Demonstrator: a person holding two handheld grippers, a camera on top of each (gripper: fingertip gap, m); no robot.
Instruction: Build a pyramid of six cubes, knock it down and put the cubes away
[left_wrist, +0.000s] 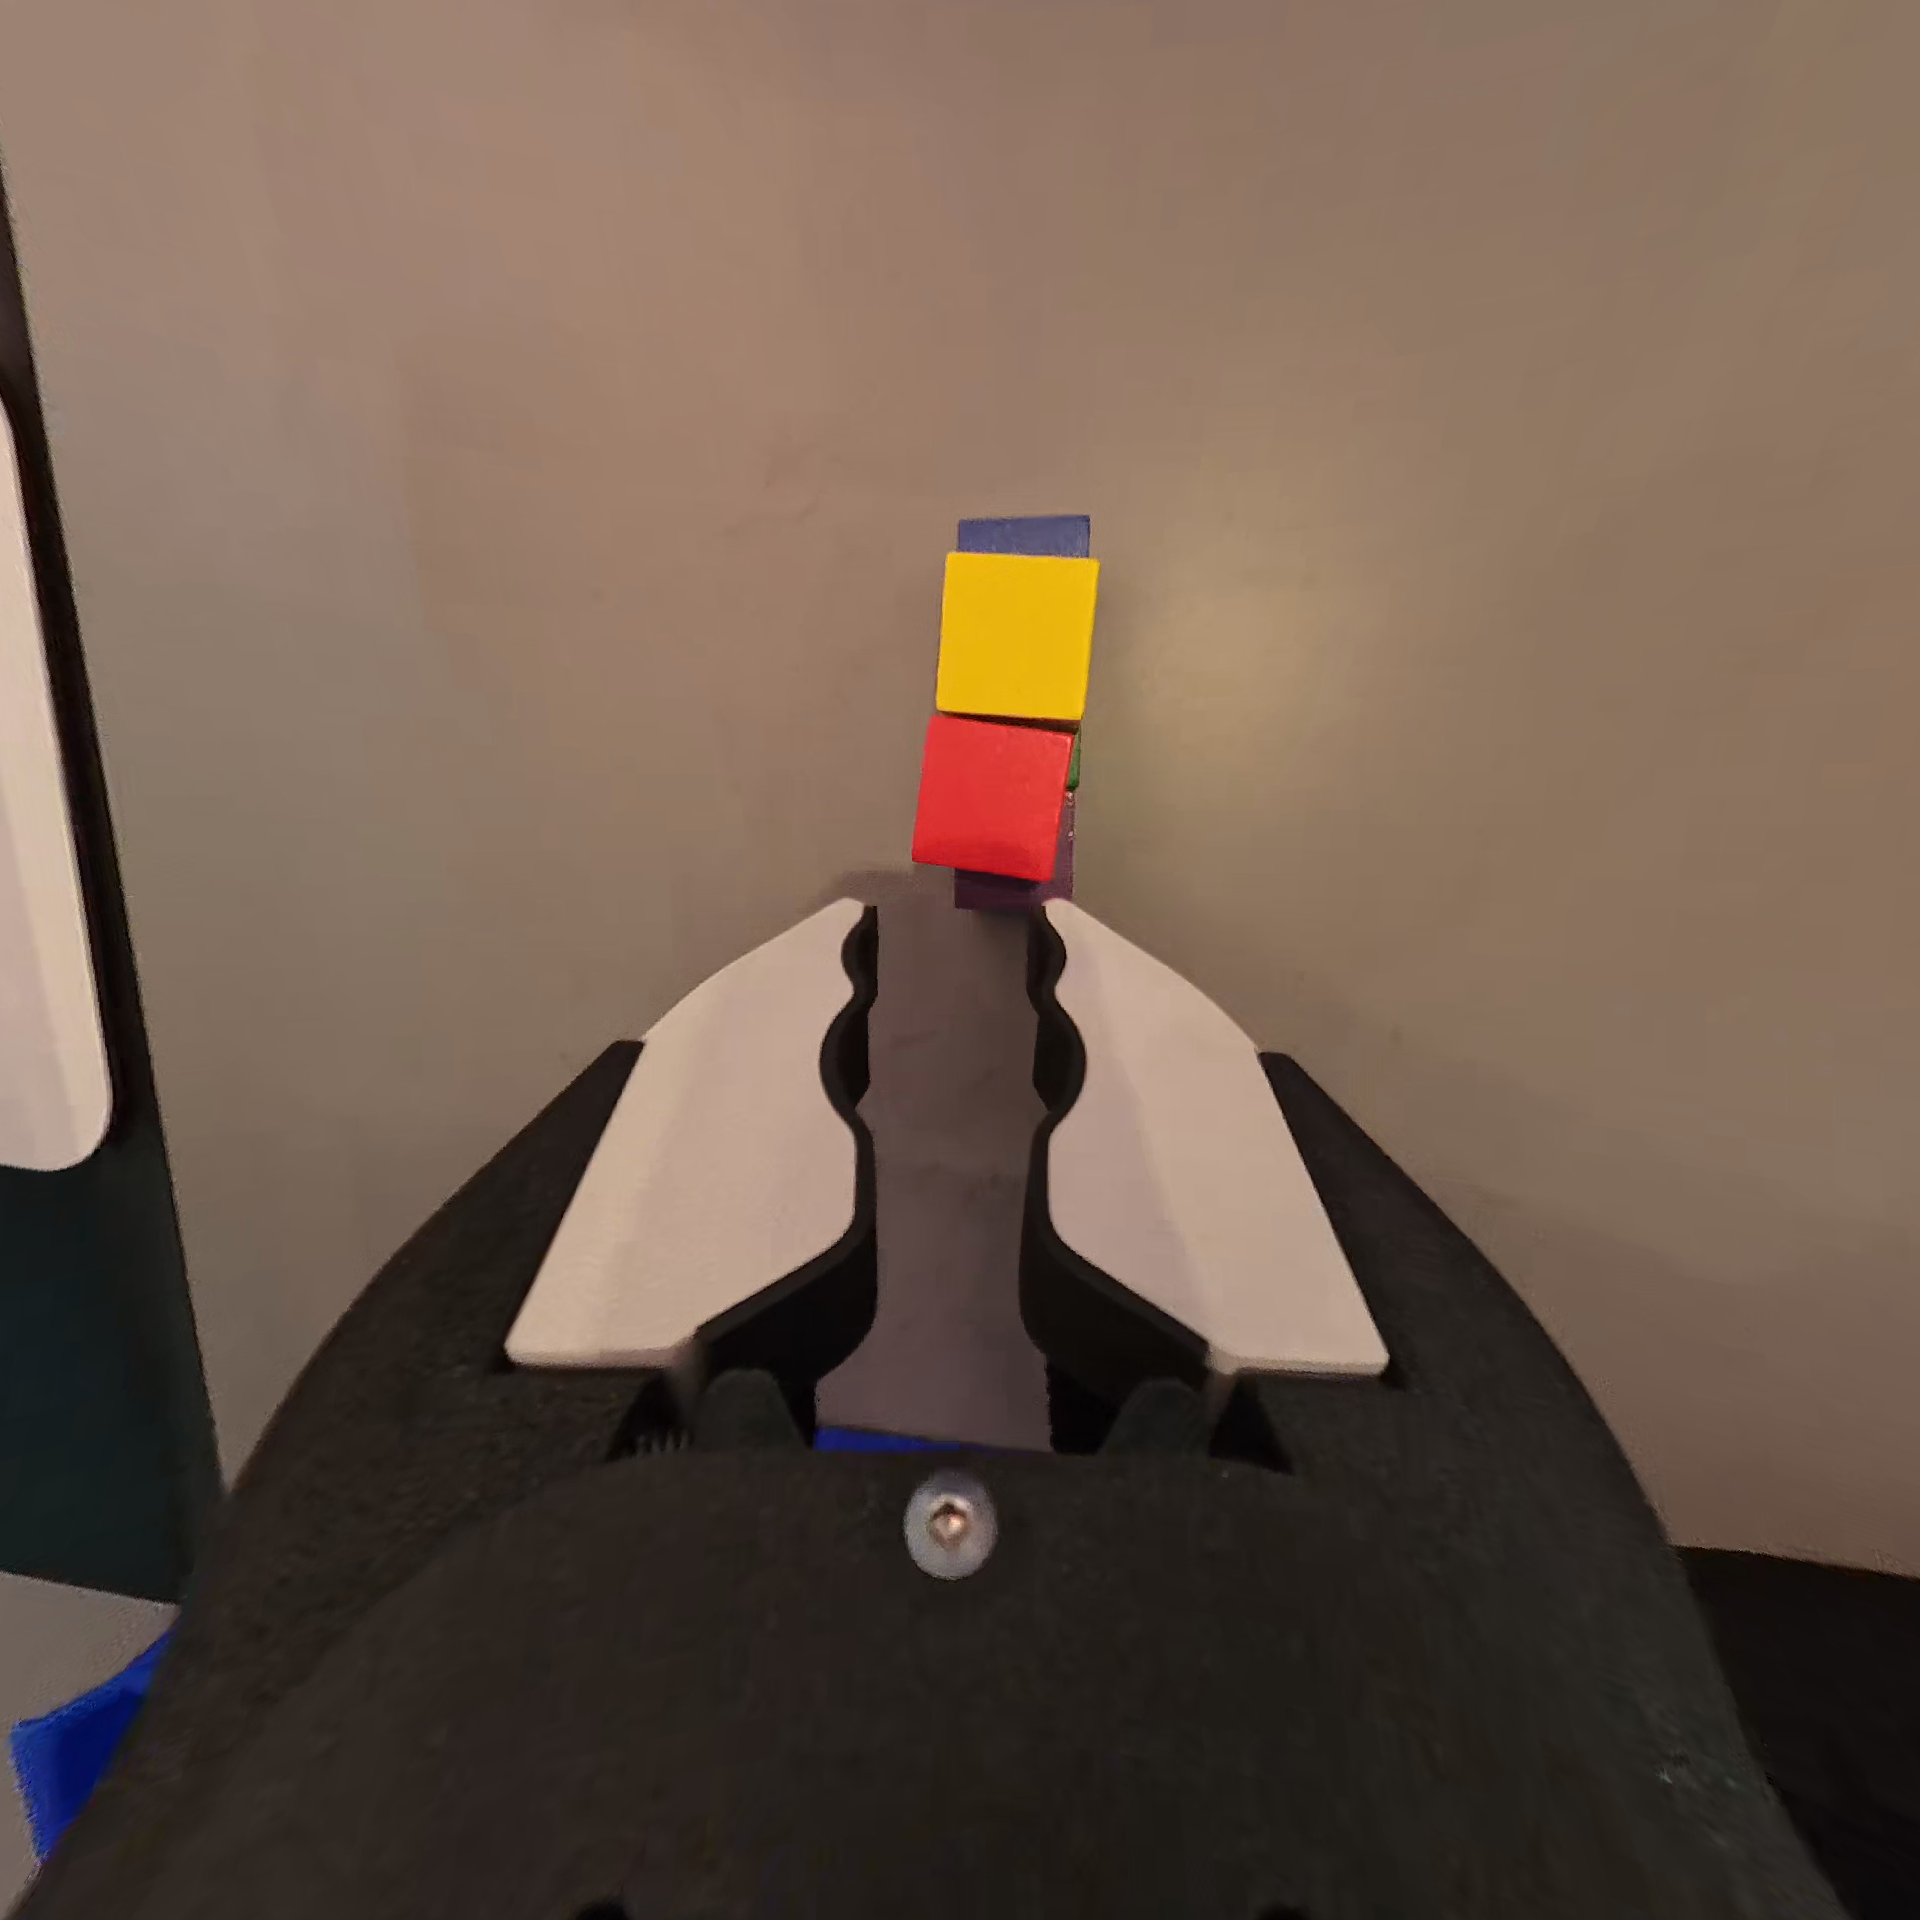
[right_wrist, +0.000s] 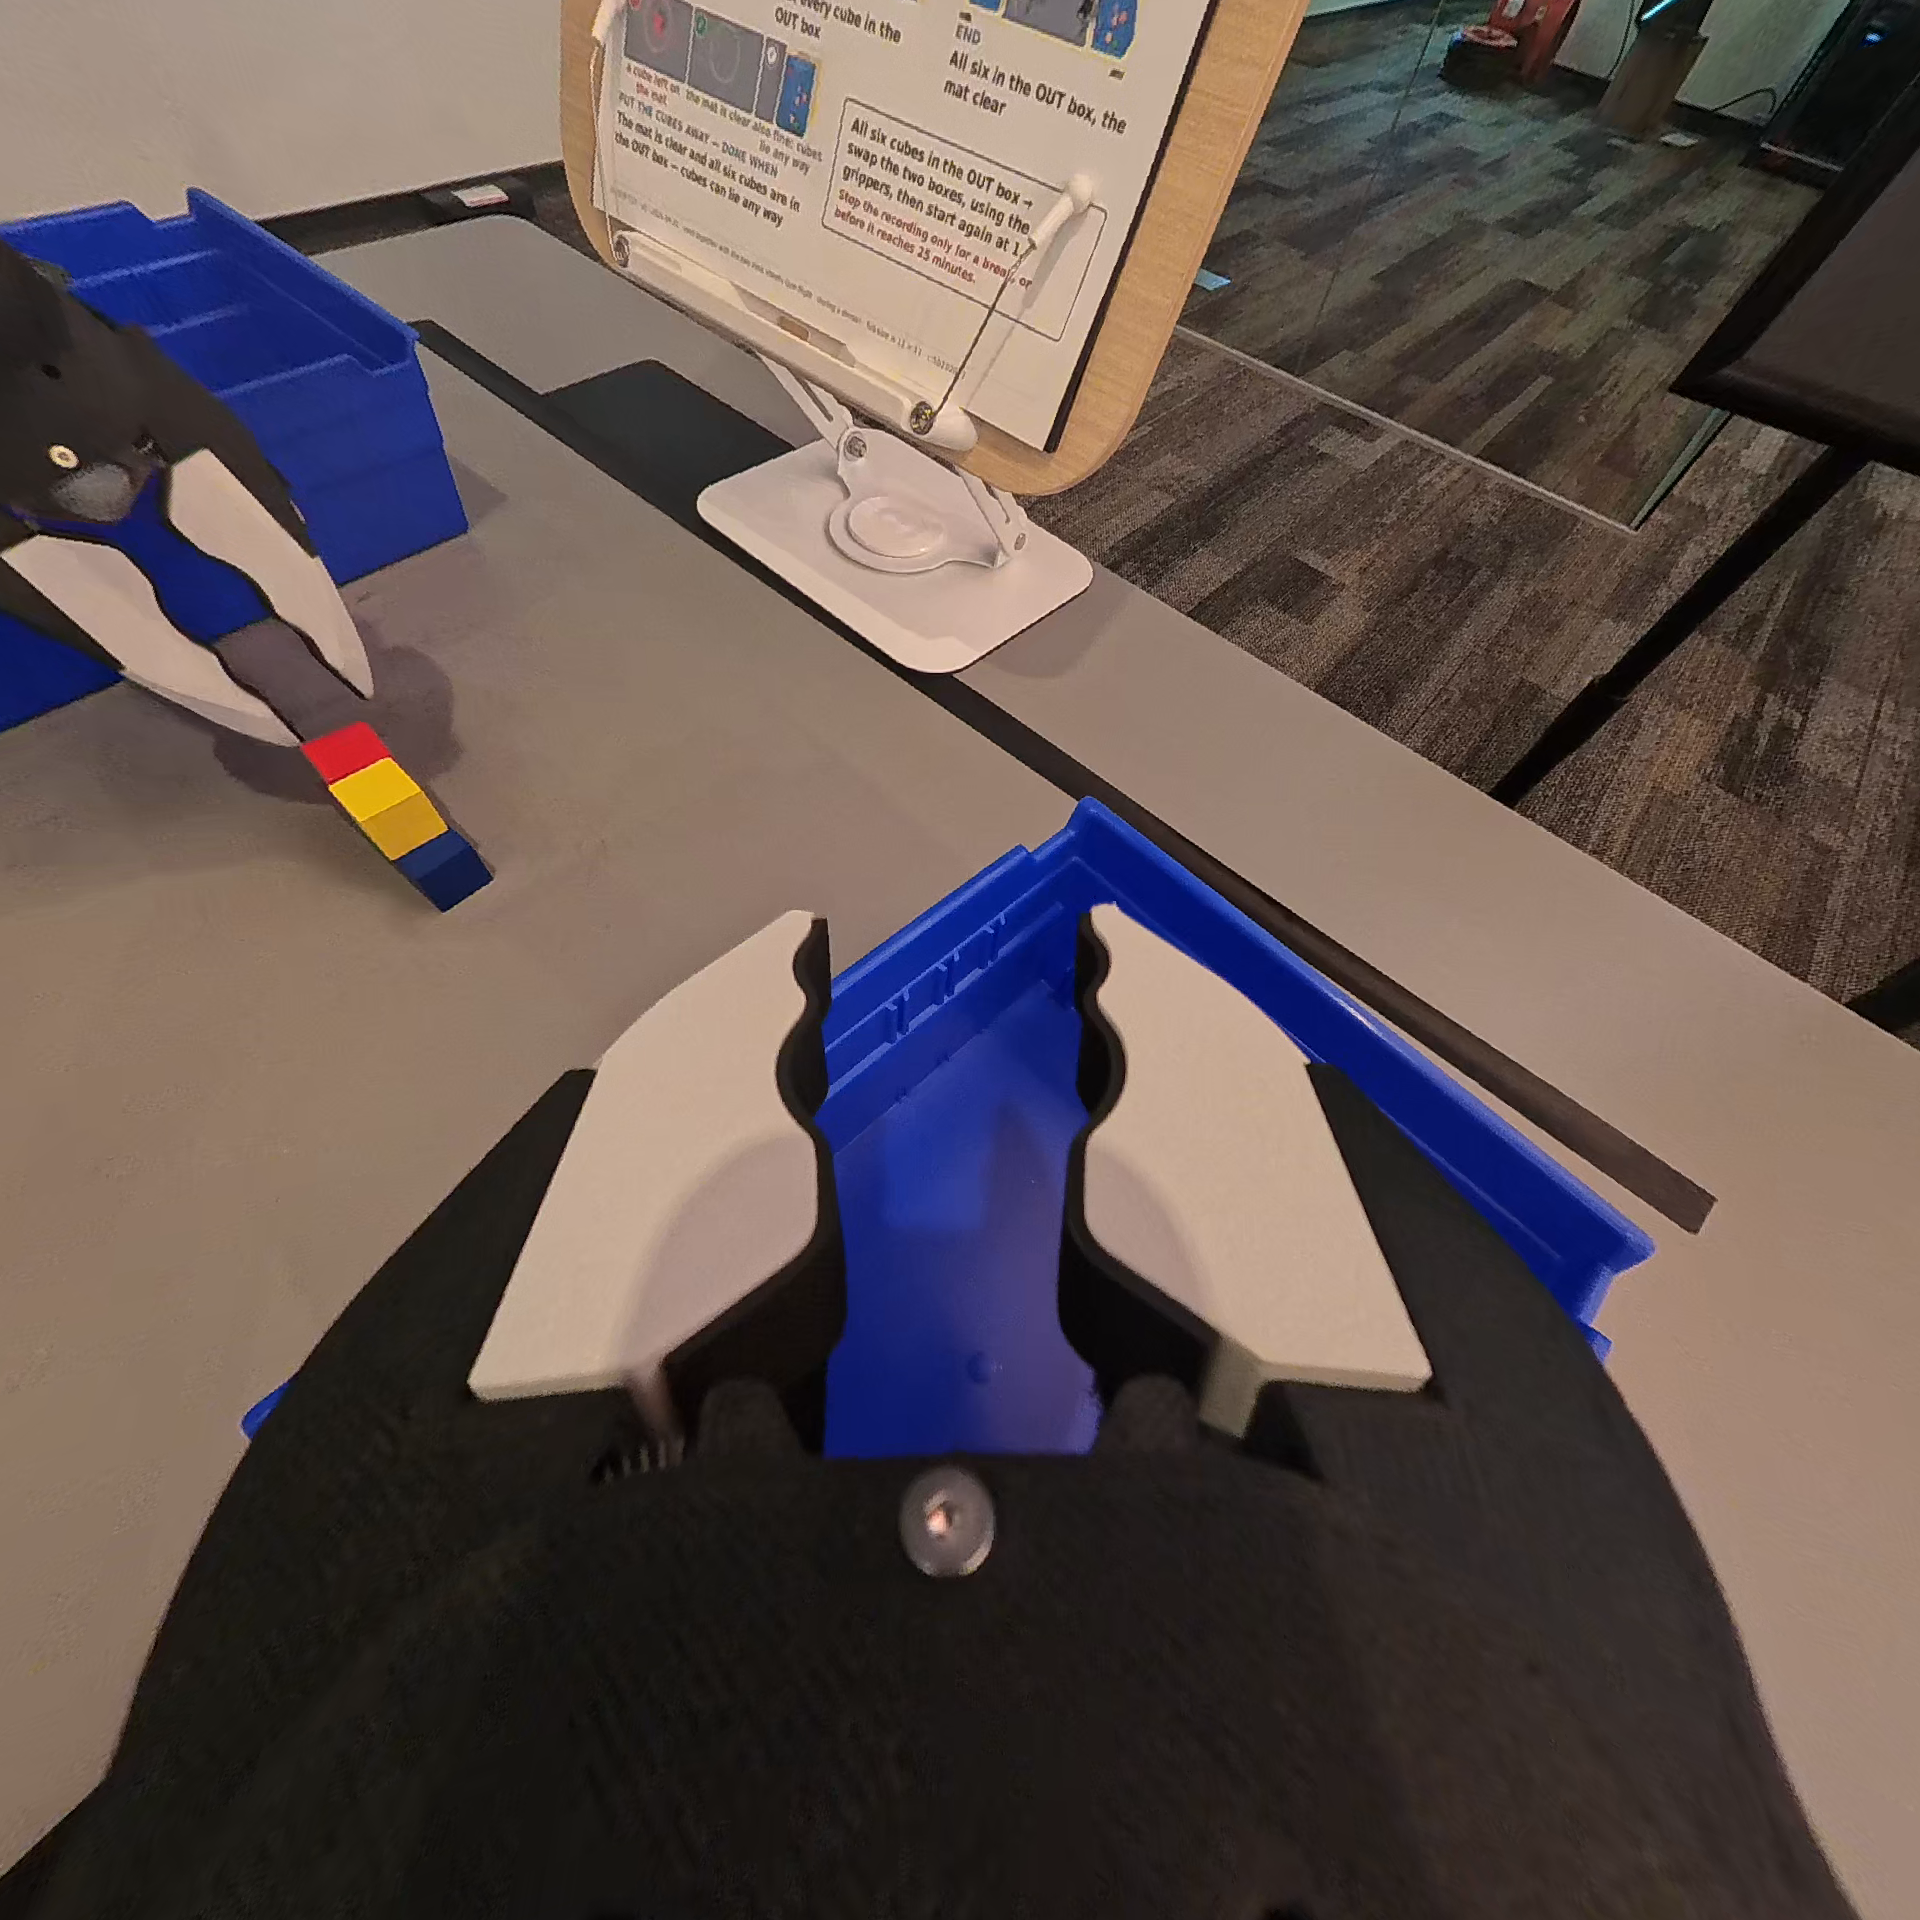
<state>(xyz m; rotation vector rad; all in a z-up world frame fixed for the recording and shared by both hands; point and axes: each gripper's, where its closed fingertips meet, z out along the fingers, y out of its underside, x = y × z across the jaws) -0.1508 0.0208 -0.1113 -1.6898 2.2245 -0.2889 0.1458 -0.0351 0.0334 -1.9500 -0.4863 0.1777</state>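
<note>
Hovering over the cube pyramid (left_wrist: 1006, 717) mid-surface, left gripper (left_wrist: 954, 906) sits part-open, empty, prob. lined up to topple it; right gripper (right_wrist: 951, 920), fingers apart, empty, waits above near-edge blue bin (right_wrist: 1351, 1049).

Red cube (left_wrist: 992, 795), yellow cube (left_wrist: 1016, 636) and blue cube (left_wrist: 1023, 534) stacked touching.

Warm, moderately dim indoor light gives the matte grey table (left_wrist: 1455, 520) a brownish cast in the left wrist view, with a soft pale glow just right of the stacked coloured wooden cubes (left_wrist: 1013, 717). In the right wrist view diffuse overhead light lays a soft dark shadow beneath the far black-and-white left gripper (right_wrist: 332, 717). Wide-angle distortion bends both frames' edges, and the left margins are blurred.
</note>
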